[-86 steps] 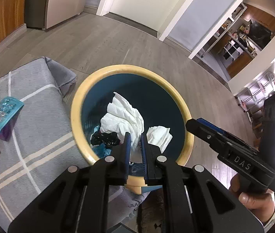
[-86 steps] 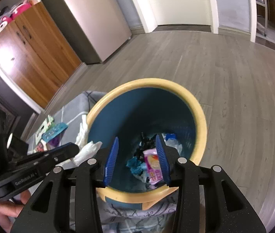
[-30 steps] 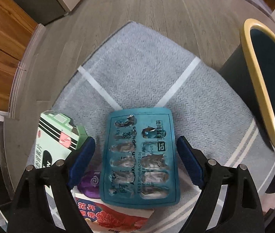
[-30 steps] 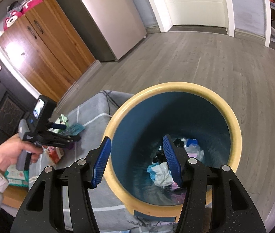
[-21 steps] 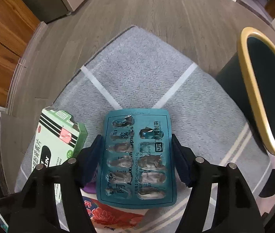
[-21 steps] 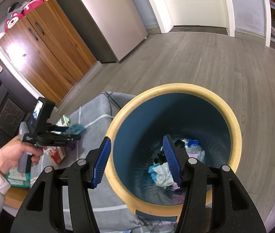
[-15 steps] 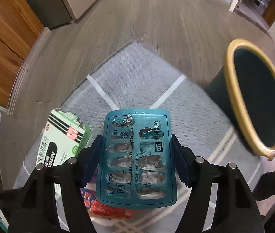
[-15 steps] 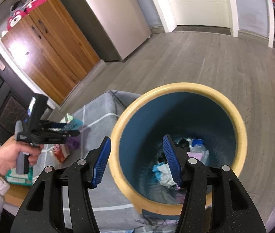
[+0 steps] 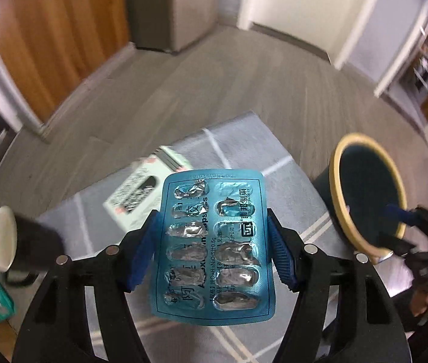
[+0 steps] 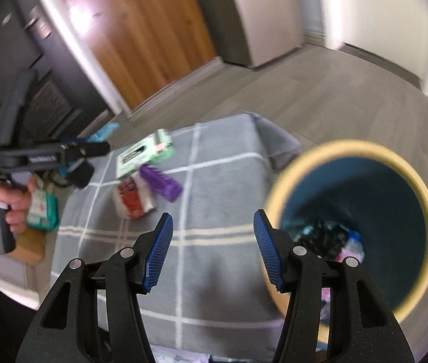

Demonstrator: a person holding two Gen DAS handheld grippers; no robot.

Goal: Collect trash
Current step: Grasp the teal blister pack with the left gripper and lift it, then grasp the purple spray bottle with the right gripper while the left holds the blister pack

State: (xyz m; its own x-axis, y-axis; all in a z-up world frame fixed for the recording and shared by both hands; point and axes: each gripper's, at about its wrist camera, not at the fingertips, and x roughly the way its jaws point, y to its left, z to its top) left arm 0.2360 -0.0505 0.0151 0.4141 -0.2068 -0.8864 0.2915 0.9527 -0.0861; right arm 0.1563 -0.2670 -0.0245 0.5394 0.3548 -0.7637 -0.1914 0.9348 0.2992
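A teal blister pack (image 9: 214,242) with burst foil pockets is held up above the grey cloth (image 9: 244,139), and my left gripper (image 9: 212,220) is shut on its two long edges. The yellow-rimmed blue bin (image 9: 338,181) stands to the right of it, with trash in the bottom (image 10: 335,239). In the right wrist view my right gripper (image 10: 212,220) is open and empty over the cloth (image 10: 214,181), just left of the bin's rim (image 10: 350,146). At far left a hand holds the left gripper (image 10: 93,148) with the teal pack (image 10: 106,130).
On the cloth lie a green-and-white box (image 10: 144,151), a purple piece (image 10: 161,183) and a red-and-white packet (image 10: 132,199). A teal tissue pack (image 10: 43,208) and a dark cylinder (image 9: 2,239) sit at the cloth's left edge. Wood floor surrounds it.
My left gripper closed on the blister pack and lifted it off the cloth. My right gripper swung left, from over the bin's mouth to over the cloth.
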